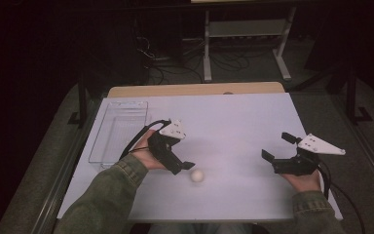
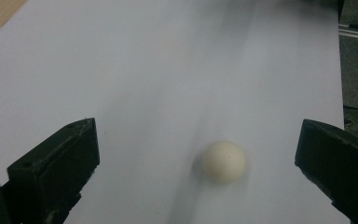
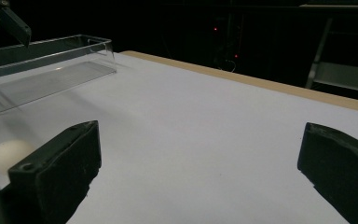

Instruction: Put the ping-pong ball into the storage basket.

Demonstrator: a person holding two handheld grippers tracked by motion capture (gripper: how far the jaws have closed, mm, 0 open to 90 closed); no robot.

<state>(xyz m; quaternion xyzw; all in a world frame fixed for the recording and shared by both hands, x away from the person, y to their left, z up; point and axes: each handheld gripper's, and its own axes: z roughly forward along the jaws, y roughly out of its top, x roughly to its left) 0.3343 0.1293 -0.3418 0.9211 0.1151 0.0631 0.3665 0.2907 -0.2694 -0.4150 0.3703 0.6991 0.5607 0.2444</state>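
Progress: the white ball point(image 1: 196, 176) has not been grasped; it lies loose on the white tabletop point(image 1: 233, 126), so the work is judged to be at its approach stage.
Left gripper point(image 1: 184, 158): held with its jaws spread wide and nothing between them; it is aimed at the ball, which is seen just ahead of and between the jaws in the left gripper view point(image 2: 223, 161).
Right gripper point(image 1: 277, 146): also held wide open and empty, well apart from the ball, at the right side of the table.
Remaining: the ball is still to be closed on and lifted; the clear tray point(image 1: 118, 130) at the far left is probably where it is meant to go, though that is a judgement only.
Ball appearance: small, round, off-white, matte and smooth, with no markings made out; its edges are slightly soft in the dim high view.
Ball position: near the table's front edge, left of centre, apart from the tray.
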